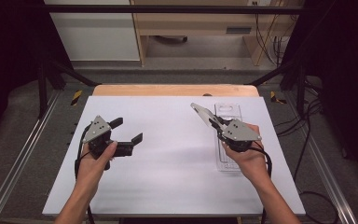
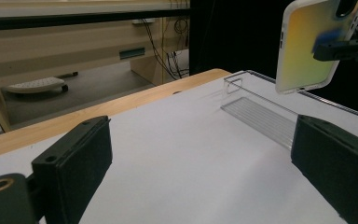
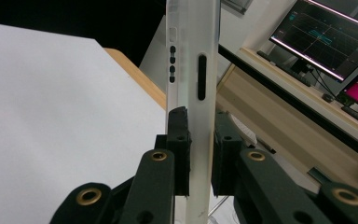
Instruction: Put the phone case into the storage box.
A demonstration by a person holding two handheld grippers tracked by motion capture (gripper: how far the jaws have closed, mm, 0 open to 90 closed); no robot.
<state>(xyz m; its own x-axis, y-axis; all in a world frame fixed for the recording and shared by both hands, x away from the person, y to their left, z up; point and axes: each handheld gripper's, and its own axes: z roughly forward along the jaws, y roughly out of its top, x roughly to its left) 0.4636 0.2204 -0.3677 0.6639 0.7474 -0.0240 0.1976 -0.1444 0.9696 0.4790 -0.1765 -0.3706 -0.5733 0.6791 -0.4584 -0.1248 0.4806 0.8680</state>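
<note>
A pale translucent phone case (image 1: 202, 113) hangs tilted in the air over the right half of the white table top (image 1: 168, 158). My right gripper (image 1: 219, 126) is shut on its lower part. In the right gripper view the case (image 3: 191, 60) stands edge-on between the two pads (image 3: 179, 140), button cut-outs facing the camera. Under and behind it lies a long clear plastic tray (image 1: 228, 107), lengthwise along the table's right side. My left gripper (image 1: 129, 130) hovers over the left half, open with nothing between its jaws. Its own view looks across at the case (image 2: 307, 46) and the tray (image 2: 261, 116).
A wooden strip (image 1: 175, 90) borders the table's far edge. Black frame posts (image 1: 44, 84) and metal rails flank the table, with cables on the floor at the right (image 1: 307, 121). Monitors (image 3: 326, 37) stand on a bench beyond.
</note>
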